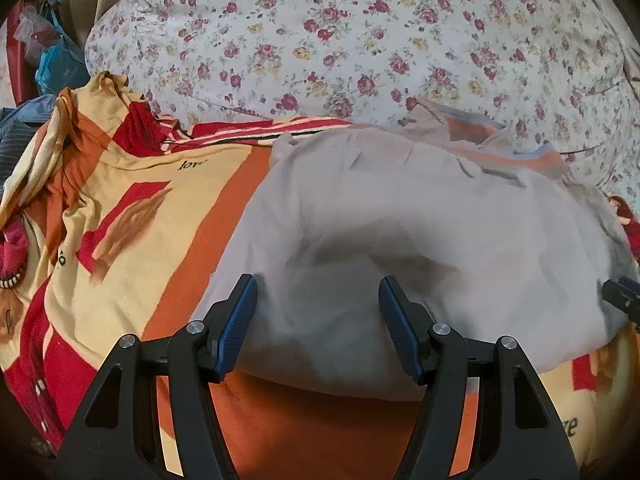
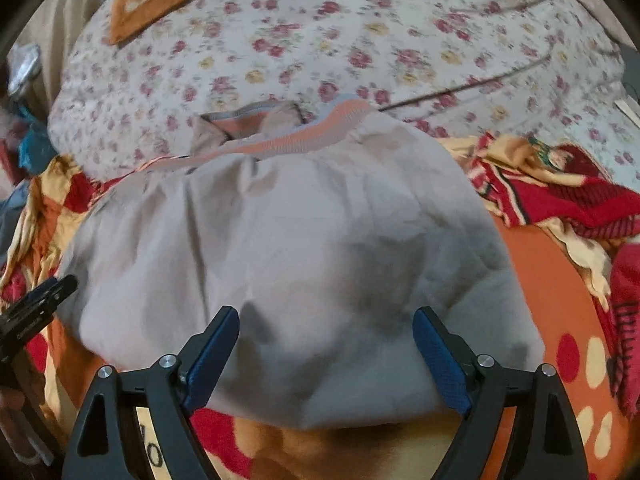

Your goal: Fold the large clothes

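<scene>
Two hand-held grippers (image 1: 318,300) (image 2: 326,332) agape, empty | grey garment (image 1: 400,220) on orange-red blanket (image 1: 152,208) | floral quilt (image 1: 340,40) behind

Two wrist views, both close above and angled down on the same folded pale grey cotton garment (image 1: 400,220) (image 2: 280,240) near the bed's front edge.

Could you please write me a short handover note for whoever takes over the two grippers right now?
Left gripper: open, nothing between the pads, hanging over the near left part of the grey garment.
Right gripper: open, empty, over the near right part of the same garment.
The garment lies as a compact bundle on the orange, yellow and red sheet, with its striped orange and blue ribbed trim at the far edge, towards the floral quilt.
Done: it looks already folded at least once, near edge rounded.
Left: probably re-grip the near edge for another fold, or set it aside; I cannot tell which.
</scene>
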`<state>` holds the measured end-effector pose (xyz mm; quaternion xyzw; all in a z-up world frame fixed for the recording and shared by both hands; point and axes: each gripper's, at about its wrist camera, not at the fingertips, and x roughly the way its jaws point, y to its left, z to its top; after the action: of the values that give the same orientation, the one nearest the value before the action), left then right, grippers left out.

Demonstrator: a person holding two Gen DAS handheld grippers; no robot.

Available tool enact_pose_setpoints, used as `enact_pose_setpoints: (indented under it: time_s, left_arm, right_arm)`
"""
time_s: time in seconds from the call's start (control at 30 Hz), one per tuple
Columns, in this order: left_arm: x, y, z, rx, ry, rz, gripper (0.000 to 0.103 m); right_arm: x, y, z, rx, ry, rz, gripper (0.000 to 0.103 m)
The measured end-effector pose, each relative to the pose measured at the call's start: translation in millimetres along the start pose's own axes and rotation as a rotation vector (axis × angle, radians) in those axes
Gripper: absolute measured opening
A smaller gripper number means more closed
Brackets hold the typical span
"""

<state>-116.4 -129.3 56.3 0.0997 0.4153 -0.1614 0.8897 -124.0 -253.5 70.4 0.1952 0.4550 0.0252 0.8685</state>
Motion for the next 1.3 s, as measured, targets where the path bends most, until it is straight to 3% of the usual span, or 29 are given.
enact_pose_setpoints:
  time_s: [0.27,0.93,1.3]
  left_arm:
    - [0,1,4,-0.003,0.006,-0.022,0.063]
    - [-2,7,2,-0.007,0.002,-0.018,0.063]
    - [-1,11,2,-0.009,0.007,0.0,0.063]
  right_arm:
    - [2,-1,-3,0.026,-0.009,0.022,0.087]
    - [-3,28,-9,-0.13,-0.081,0.018,0.086]
    - [3,32,-13,-0.134,-0.056,0.02,0.086]
